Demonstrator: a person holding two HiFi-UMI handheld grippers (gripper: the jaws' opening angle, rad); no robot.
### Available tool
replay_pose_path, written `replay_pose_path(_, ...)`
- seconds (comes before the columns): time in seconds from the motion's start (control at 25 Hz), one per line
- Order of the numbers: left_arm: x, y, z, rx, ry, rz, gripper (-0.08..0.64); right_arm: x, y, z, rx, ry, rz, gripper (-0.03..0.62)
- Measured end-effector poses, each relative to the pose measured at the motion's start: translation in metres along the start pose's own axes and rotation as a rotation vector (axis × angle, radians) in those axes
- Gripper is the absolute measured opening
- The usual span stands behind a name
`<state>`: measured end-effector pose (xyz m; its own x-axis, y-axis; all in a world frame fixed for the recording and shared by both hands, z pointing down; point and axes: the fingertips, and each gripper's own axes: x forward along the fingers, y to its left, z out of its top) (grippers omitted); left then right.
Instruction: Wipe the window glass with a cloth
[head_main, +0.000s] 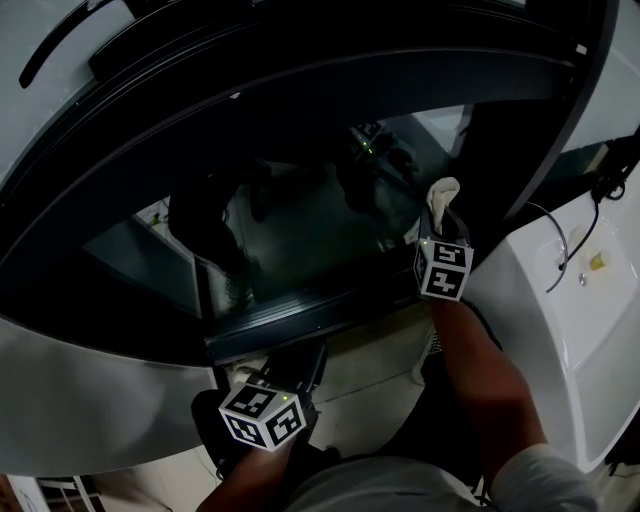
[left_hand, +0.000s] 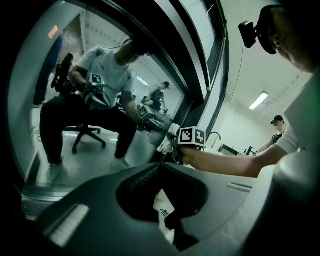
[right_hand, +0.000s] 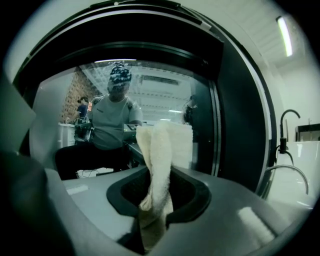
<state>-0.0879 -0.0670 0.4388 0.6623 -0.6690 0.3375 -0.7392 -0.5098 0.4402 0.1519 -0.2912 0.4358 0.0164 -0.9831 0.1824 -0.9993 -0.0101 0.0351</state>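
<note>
Right gripper (head_main: 440, 228) is clamped on the cloth (head_main: 441, 192), jaws closed down to a narrow gap with the fabric pinched between them. The cloth is a cream towel, bunched and folded lengthwise. One end stands up past the jaw tips and the other hangs back through the gap behind them. The end ahead of the tips looks pressed on the window glass (head_main: 300, 230), close to the dark upright frame (head_main: 500, 160) just right of the gripper.

Main risk: not much cloth sticks out beyond the tips, so if you lean in or tilt, the hard jaws could scrape the pane instead of the towel. The grip is also on a loose fold, so a hard drag could pull the towel back through or out of the jaws. Swing further right and the bunch probably snags on the frame edge. The faucet (head_main: 560, 240) sits beyond that, near your right forearm, so watch the elbow.

Left gripper (head_main: 300, 365) hangs low, well below the right one and apart from the glass, jaws brought together on nothing. It is no help if the cloth drops. The glass is dark and reflective, so I can't judge any smears.
</note>
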Motion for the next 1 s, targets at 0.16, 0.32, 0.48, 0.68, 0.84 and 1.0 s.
replay_pose_path(0.16,0.001,-0.011,0.008,-0.002,-0.009,0.021,0.017,-0.002,-0.004,0.004,-0.002,0.014,0.011,0.084)
replay_pose_path(0.32,-0.009,0.005,0.006,-0.009,-0.034,0.020,0.017,-0.005,0.019,0.000,-0.023,0.024,0.028,0.084)
replay_pose_path(0.48,-0.020,0.009,0.007,-0.011,-0.046,0.015,0.017,-0.011,0.043,0.001,-0.043,0.036,0.042,0.084)
replay_pose_path(0.68,-0.029,0.009,0.004,-0.008,-0.050,0.019,0.017,-0.015,0.061,0.003,-0.054,0.027,0.059,0.084)
replay_pose_path(0.84,-0.041,0.015,0.001,-0.012,-0.061,0.035,0.017,-0.021,0.071,0.003,-0.050,0.028,0.063,0.084)
replay_pose_path(1.0,-0.043,0.016,0.002,-0.014,-0.067,0.050,0.017,-0.019,0.076,0.005,-0.025,0.020,0.067,0.084)
